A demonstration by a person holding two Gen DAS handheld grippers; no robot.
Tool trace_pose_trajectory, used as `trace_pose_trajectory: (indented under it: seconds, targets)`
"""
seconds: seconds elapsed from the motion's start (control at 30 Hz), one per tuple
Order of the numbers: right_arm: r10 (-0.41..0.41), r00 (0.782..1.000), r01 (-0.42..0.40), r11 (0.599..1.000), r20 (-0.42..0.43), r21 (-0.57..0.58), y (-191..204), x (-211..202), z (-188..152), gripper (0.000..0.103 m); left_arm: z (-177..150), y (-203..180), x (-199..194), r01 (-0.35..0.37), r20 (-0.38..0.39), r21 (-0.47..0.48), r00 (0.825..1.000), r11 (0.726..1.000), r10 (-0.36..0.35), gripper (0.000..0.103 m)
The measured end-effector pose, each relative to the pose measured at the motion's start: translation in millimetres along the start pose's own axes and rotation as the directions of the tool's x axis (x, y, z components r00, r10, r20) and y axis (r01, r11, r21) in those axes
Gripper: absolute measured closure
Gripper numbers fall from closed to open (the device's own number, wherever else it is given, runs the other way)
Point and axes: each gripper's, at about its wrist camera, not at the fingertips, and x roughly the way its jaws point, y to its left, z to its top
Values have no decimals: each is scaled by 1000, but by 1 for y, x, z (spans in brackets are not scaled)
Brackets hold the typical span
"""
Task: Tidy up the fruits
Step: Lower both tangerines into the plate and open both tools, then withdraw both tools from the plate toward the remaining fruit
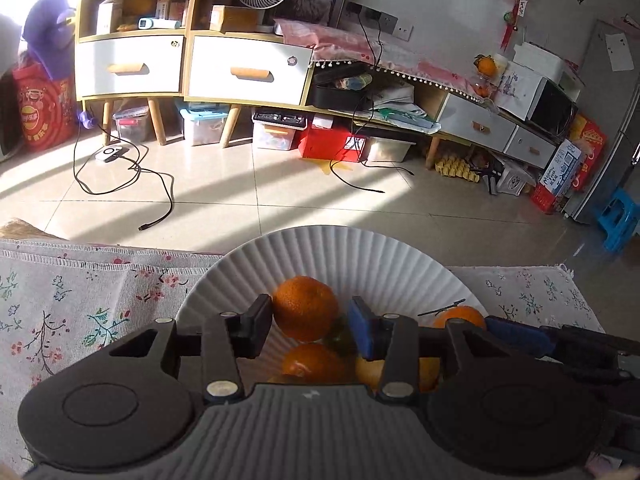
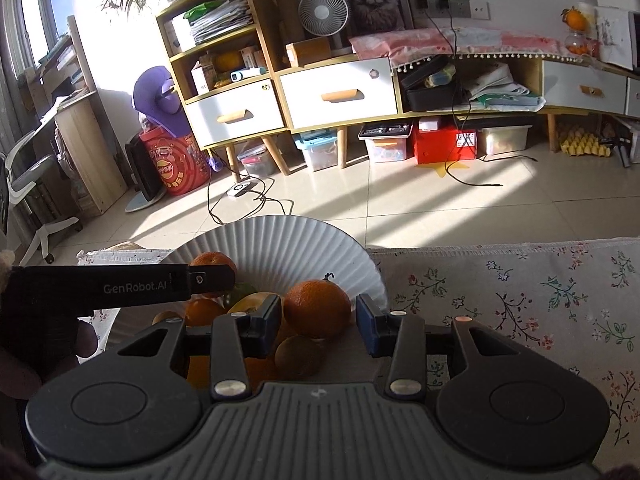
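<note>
From the left wrist view, your left tool [image 1: 310, 322] stands with its jaws spread wide, and an orange [image 1: 305, 307] sits squarely in the gap between them, over the ribbed white plate [image 1: 320, 248]. The black finger touches or nearly touches the fruit's left side; the blue pad stands a little clear on the right, so I judge it not gripped. The fruit lies dead ahead along the fingers, being round it has no long axis to align. More fruit lies lower in the plate, and a second orange [image 1: 460, 316] shows at right beside the other tool.

From the right wrist view, your right tool [image 2: 318, 318] is likewise wide open, with the stemmed orange [image 2: 317, 308] centred between its fingers, a visible gap on the blue-pad side. It sits at the plate's [image 2: 280, 240] near right edge, above a brownish fruit [image 2: 298, 354]. The floral-cloth bench [image 2: 520, 300] stretches to the right. Each tool is nearest its own orange; closing straight is what either grasp seems to need.
</note>
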Motion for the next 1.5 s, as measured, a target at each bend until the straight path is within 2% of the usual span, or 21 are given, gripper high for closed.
trace_pose_trajectory:
  seconds: [0.1,0.27,0.53,0.63,0.87,1.17,1.5]
  targets:
    - [0,1000,0,1000,1,-1,1,-2,0,59,0,-2,-4,-3,7,15,1000,1000,3,53]
    - [-10,1000,10,1000,6,29,1,-12,1,36,-1,-4,-15,-12,11,47,1000,999,11,39]
    - [-39,999,39,999,2,15,11,-34,6,15,-8,8,-44,-20,16,50,1000,999,20,20]
    - [-50,999,51,998,-12,24,15,-40,5,6,-11,14,-53,-20,5,43,1000,999,20,17]
    - [-80,995,82,996,-57,27,26,-53,-6,1,-22,22,-80,-40,24,47,999,998,39,4]
    - [-112,991,110,993,-74,-33,48,-76,-21,1,-38,36,-106,-69,21,36,997,997,68,4]
    - [-119,989,111,990,-90,-84,65,-89,-40,1,-69,42,-127,-106,-9,97,994,990,108,4]
